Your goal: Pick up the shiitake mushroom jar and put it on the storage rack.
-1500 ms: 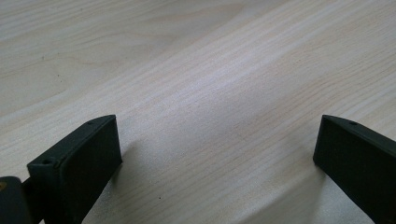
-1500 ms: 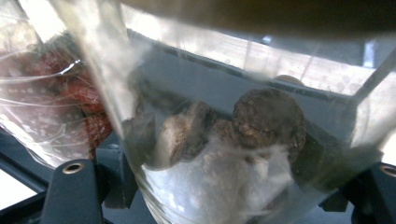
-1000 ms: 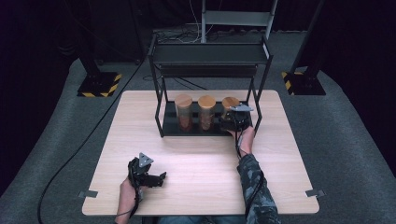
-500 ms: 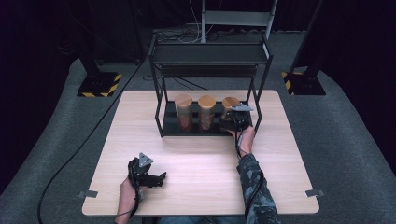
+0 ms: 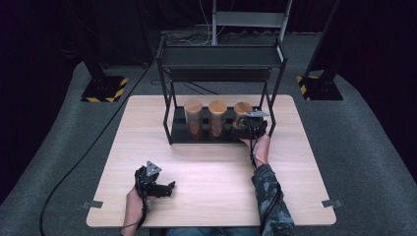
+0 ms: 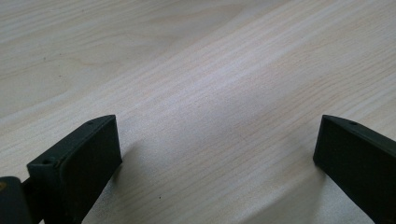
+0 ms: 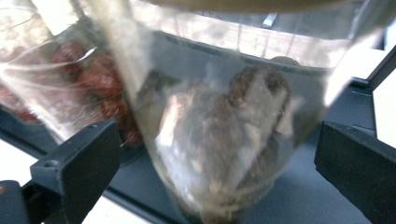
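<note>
1. R gripper [image 7: 212, 158]: jaws just opened, now spread wide; pads clear of the glass.
2. Rightmost jar [image 7: 219, 116] sits between those jaws, close in front, on the rack's bottom shelf [image 5: 178, 133]; brown lumps inside.
3. Two more jars [image 5: 217, 118] just beyond it to the gripper's left.
4. L gripper [image 6: 212, 154]: jaws spread, nothing between, bare table [image 6: 196, 70] right under it, well apart from the rack.

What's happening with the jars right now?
Right gripper just opened, jaws either side of right jar, not pressing. Left gripper open over table. Rack post close by.
</note>
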Demonstrator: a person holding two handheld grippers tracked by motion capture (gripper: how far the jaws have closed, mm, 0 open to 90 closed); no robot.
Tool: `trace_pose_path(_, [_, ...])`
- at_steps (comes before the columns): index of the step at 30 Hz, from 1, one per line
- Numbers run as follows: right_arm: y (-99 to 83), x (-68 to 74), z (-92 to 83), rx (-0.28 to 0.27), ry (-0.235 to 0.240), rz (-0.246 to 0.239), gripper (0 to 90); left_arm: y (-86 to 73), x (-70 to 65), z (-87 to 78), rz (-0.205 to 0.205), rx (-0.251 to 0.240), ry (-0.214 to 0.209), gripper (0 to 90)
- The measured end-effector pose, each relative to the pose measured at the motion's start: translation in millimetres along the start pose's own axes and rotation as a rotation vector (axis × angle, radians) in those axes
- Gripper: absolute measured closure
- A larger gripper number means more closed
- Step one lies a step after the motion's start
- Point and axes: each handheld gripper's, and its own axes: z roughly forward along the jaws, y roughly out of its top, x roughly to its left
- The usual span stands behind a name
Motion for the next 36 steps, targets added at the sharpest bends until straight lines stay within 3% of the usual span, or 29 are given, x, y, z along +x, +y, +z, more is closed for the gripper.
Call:
trace_pose_path(10, [-14.3,3.1,-23.5,0.02,0.015,-0.019,0.0,0.0,-0.2,-0.1,0.001,0.0,0.001,0.2])
trace_pose_path(23, [-46.8,1.0,-57.4,0.038,0.009,-0.03,0.0,0.0,0.1,0.1,-0.004,0.0,0.002,0.2])
trace_pose_path(28, [-67.7,-3.0,-73.1,0.058,0.011,-0.013,0.0,0.0,0.1,0.3,-0.008,-0.002,0.002,0.2])
trace_pose_path(36, [-110.0,-11.2,-95.0,0.136,0.025,-0.008,0.0,0.0,0.1,0.3,-0.008,-0.002,0.003,0.2])
